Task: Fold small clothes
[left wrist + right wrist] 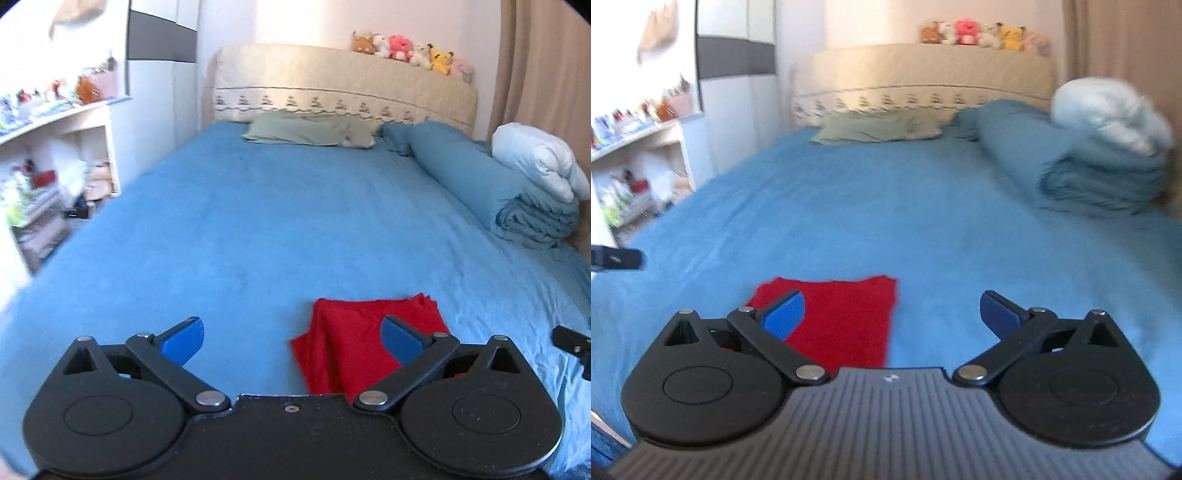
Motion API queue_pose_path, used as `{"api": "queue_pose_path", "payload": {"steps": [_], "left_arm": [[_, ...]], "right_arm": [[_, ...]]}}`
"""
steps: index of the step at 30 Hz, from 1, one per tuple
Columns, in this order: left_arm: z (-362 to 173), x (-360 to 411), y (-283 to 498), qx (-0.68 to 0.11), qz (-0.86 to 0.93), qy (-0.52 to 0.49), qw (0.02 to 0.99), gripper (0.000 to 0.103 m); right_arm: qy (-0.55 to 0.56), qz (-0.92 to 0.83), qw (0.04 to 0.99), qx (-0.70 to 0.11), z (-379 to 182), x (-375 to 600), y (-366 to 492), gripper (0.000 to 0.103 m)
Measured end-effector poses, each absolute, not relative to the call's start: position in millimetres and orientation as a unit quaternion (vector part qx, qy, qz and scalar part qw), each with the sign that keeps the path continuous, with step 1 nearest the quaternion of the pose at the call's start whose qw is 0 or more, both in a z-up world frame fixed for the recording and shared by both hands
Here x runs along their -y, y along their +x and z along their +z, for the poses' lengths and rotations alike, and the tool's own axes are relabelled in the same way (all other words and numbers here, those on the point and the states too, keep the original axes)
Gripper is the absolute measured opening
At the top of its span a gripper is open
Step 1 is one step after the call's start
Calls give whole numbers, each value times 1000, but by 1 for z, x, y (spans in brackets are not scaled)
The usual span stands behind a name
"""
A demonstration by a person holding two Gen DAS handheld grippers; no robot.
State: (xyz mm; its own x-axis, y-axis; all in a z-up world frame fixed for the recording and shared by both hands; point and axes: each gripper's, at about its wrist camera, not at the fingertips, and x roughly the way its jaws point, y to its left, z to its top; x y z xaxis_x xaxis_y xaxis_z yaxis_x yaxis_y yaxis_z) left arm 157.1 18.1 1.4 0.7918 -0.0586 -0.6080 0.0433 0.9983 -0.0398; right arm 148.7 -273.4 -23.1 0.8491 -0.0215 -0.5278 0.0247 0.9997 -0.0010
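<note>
A small red cloth (351, 339) lies folded on the blue bed sheet (258, 229) near the front edge. In the left wrist view my left gripper (291, 338) is open and empty above the sheet; its right finger overlaps the cloth. In the right wrist view the red cloth (846, 321) lies flat as a rough rectangle. My right gripper (892, 317) is open and empty above it, with its left finger over the cloth. Part of the right gripper (572, 341) shows at the left wrist view's right edge.
A green pillow (310, 129) and a cream headboard (343, 85) with plush toys (406, 48) are at the far end. A rolled blue duvet (480, 177) and a white pillow (543, 162) lie along the right. Cluttered white shelves (55, 166) stand left of the bed.
</note>
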Motion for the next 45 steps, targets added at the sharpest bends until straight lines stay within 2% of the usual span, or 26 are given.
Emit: {"api": "queue_pose_path", "payload": {"steps": [6,14,23,45], "left_arm": [[21,-11,92,-357,-3,12,934,103],[-3,5,36,-394,-9,32,919,103],[-3,16,24,-381,-31,40,923,103],[3,22,16,-366,-35,45,929,103]], "right_arm": [[13,-50,937,-347,15,267,96,103],[13,-51,921,-386,16,253,38,103],[10,-47,908,-416,-12,242,4,103],[17,-53,911,-408,-6,247,0,103]]}}
